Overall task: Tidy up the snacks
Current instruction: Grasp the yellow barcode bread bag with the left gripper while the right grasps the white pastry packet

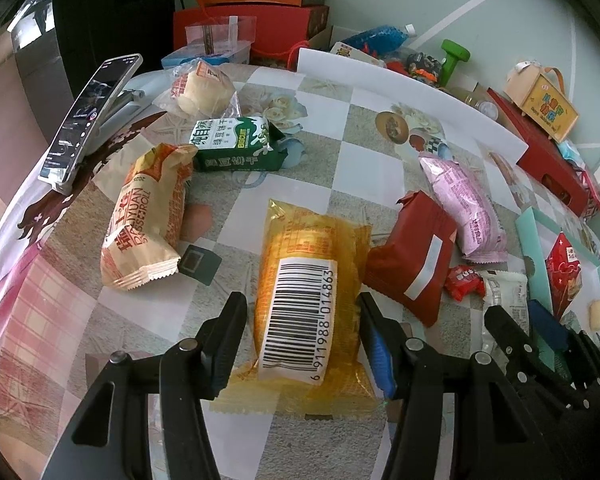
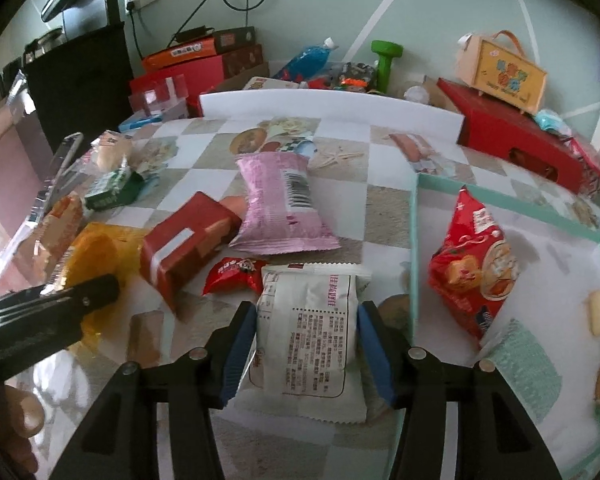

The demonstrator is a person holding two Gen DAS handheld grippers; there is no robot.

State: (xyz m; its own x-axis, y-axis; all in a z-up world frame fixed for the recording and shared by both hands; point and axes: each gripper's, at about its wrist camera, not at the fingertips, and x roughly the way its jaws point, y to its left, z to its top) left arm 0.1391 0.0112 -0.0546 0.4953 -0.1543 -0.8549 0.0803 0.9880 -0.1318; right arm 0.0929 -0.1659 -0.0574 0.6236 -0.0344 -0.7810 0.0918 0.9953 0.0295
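Left wrist view looked forward and down along its own fingers, low and close over the checked tablecloth (image 1: 332, 152), facing the far wall. Right wrist view sat equally low, facing the same way, positioned further right beside the teal tray (image 2: 414, 248). Both views shared the table's middle: red packet (image 1: 414, 256) (image 2: 184, 244), pink packet (image 1: 464, 208) (image 2: 280, 204), white board (image 1: 400, 88) (image 2: 332, 110) and far clutter. Each camera caught the other gripper at its frame edge.

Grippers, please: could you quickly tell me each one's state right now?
Left gripper: open, fingers straddling the yellow snack pack.
Right gripper: open, fingers around the white snack pack.
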